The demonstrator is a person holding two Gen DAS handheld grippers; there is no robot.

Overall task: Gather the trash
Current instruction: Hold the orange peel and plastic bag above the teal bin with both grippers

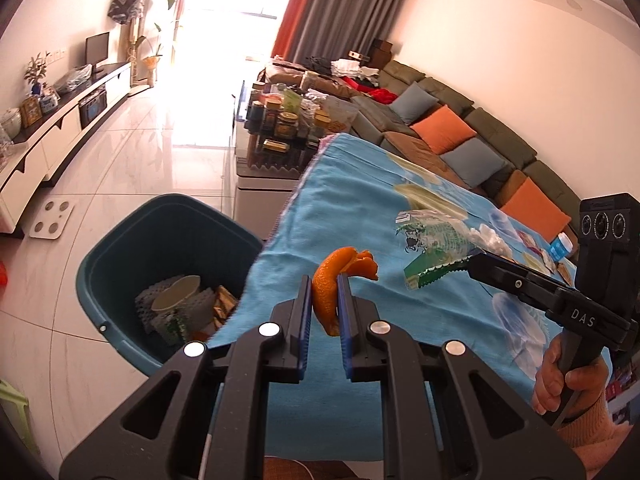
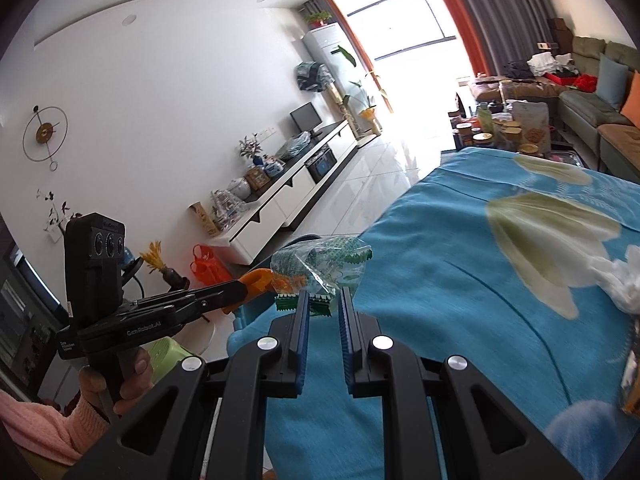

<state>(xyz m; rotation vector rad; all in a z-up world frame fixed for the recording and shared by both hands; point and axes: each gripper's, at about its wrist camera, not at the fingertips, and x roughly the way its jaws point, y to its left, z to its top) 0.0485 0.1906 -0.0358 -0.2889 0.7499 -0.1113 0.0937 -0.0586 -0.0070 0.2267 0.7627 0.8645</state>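
My left gripper (image 1: 325,280) is shut on a curled orange peel (image 1: 326,276), held above the near-left edge of the table's blue cloth (image 1: 360,200). Just to its left, on the floor, stands a teal trash bin (image 1: 120,248) holding a paper cup, white foam wrap and small boxes. My right gripper (image 2: 324,300) is shut on a crumpled clear plastic wrapper with green print (image 2: 320,264), also over the cloth's edge. Each view shows the other gripper too: the right gripper (image 1: 476,262) with its wrapper (image 1: 436,248), and the left gripper (image 2: 240,289) with the peel (image 2: 260,278).
A white crumpled tissue (image 1: 490,240) and several small packets lie further along the cloth. Beyond the table are a low table crowded with jars (image 1: 288,120), a long sofa (image 1: 460,132) and a TV cabinet (image 1: 60,136). A white scale (image 1: 52,220) lies on the tiled floor.
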